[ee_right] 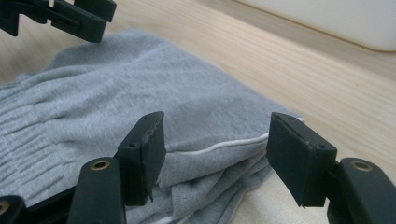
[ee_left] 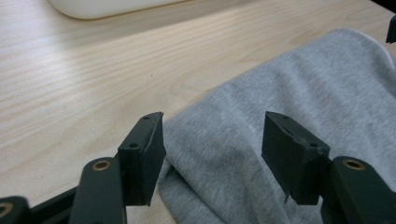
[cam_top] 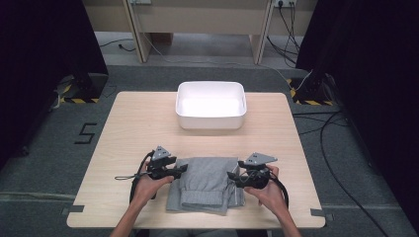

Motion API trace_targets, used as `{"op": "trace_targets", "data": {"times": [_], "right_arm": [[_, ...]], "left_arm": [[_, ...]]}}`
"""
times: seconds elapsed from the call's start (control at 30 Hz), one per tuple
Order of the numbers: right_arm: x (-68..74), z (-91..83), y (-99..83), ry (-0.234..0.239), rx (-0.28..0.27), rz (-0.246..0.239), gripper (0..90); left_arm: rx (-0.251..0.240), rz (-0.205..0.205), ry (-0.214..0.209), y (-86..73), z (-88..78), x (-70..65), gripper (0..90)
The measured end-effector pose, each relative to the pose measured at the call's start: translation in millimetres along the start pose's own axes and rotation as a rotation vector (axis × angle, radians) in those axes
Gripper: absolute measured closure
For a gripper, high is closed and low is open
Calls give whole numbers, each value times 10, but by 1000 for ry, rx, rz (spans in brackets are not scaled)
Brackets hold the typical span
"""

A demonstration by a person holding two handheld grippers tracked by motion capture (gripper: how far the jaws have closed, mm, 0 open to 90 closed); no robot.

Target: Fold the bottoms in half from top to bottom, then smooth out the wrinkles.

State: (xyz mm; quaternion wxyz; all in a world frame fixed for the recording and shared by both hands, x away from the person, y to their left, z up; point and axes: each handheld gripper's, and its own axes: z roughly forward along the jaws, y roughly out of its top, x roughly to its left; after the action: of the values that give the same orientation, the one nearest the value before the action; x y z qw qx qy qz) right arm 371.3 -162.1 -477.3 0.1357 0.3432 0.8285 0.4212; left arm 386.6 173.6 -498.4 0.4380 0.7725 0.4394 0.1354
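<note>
A folded grey garment lies on the wooden table near its front edge. My left gripper sits at the cloth's left edge. In the left gripper view its jaws stand open, straddling a corner of the grey cloth without pressing on it. My right gripper is at the garment's right edge. Its jaws are open around the layered fold, where a thin white trim shows on the grey cloth. The left gripper appears across the garment at the top left of the right gripper view.
A white rectangular tub stands at the back centre of the table, its inside bare. Bare wood lies between it and the garment. Cables and stands sit on the floor beyond the table's far corners.
</note>
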Motion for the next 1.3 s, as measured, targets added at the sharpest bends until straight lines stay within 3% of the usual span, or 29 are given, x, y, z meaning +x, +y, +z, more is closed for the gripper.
{"op": "trace_targets", "data": {"times": [0.27,0.43,0.5,0.73,0.93,1.07,1.3], "right_arm": [[39,73,-38,-12,31,-30,390],[39,124,-69,-22,51,-40,395],[39,134,-80,-22,57,-40,396],[38,92,-63,-15,29,-22,404],[111,43,-7,3,-5,-41,410],[153,112,-35,15,34,-60,418],[180,195,-85,-4,75,-80,421]], "left_arm": [[19,23,17,-48,64,29,449],[44,50,56,-82,103,64,473],[42,43,57,-85,105,76,478],[43,44,64,-86,87,86,483],[60,43,72,-99,96,110,484],[57,33,79,-104,83,139,477],[61,22,83,-111,80,174,475]]}}
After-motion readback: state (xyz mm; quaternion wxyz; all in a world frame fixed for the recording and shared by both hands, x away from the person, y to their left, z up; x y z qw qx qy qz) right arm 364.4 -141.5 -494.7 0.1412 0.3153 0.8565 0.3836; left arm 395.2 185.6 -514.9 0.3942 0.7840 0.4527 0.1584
